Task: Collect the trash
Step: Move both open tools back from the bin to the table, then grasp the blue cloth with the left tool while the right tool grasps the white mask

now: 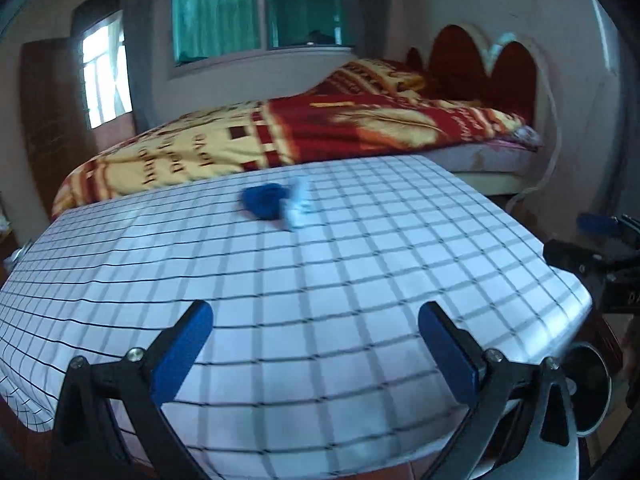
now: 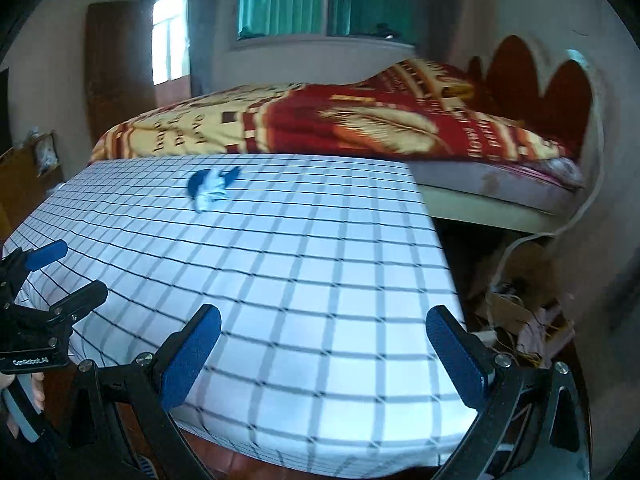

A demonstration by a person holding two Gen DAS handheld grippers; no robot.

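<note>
A crumpled blue scrap [image 1: 262, 200] and a crumpled white scrap [image 1: 298, 206] lie touching each other on the far part of a table with a white checked cloth [image 1: 360, 264]. They also show in the right wrist view, the blue scrap [image 2: 197, 186] and the white scrap [image 2: 212, 190]. My left gripper [image 1: 316, 344] is open and empty above the table's near edge. My right gripper [image 2: 324, 352] is open and empty above the near right corner. Each gripper shows at the edge of the other's view: the right gripper [image 1: 600, 248], the left gripper [image 2: 60, 276].
A bed [image 1: 320, 132] with a red and yellow blanket stands right behind the table. Cardboard and wires [image 2: 520, 320] clutter the floor to the table's right. A wooden cabinet [image 2: 24, 176] stands at the left. A round metal object [image 1: 588, 384] sits by the near right corner.
</note>
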